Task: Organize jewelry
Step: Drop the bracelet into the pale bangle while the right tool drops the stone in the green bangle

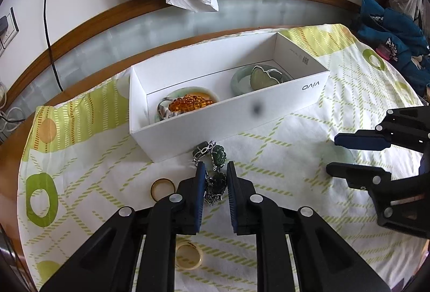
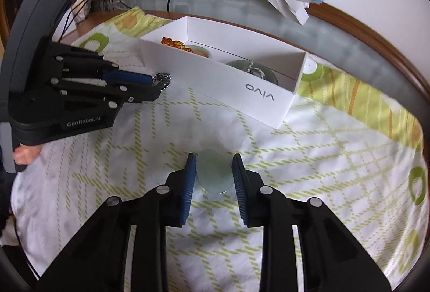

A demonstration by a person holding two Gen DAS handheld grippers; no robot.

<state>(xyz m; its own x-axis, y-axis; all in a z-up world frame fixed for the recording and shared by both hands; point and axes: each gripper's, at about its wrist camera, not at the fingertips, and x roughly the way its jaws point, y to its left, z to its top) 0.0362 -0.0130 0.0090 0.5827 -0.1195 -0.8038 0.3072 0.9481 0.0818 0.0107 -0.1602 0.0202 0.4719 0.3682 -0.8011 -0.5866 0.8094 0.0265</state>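
We see the dark green pendant bracelet [image 1: 215,176] clamped in our left tongs [image 1: 216,171], just in front of the white box [image 1: 242,114], whose near wall stands between it and the amber beads [image 1: 188,103] and jade bangle [image 1: 264,77] inside. Our right tongs [image 2: 215,171] grip a pale jade piece [image 2: 215,173] on the patterned cloth [image 2: 322,157]. Two gold rings [image 1: 162,188] lie close by.

"vivo" on white box [image 2: 258,93]; "GenRobot.AI" on left claw [image 2: 158,87]
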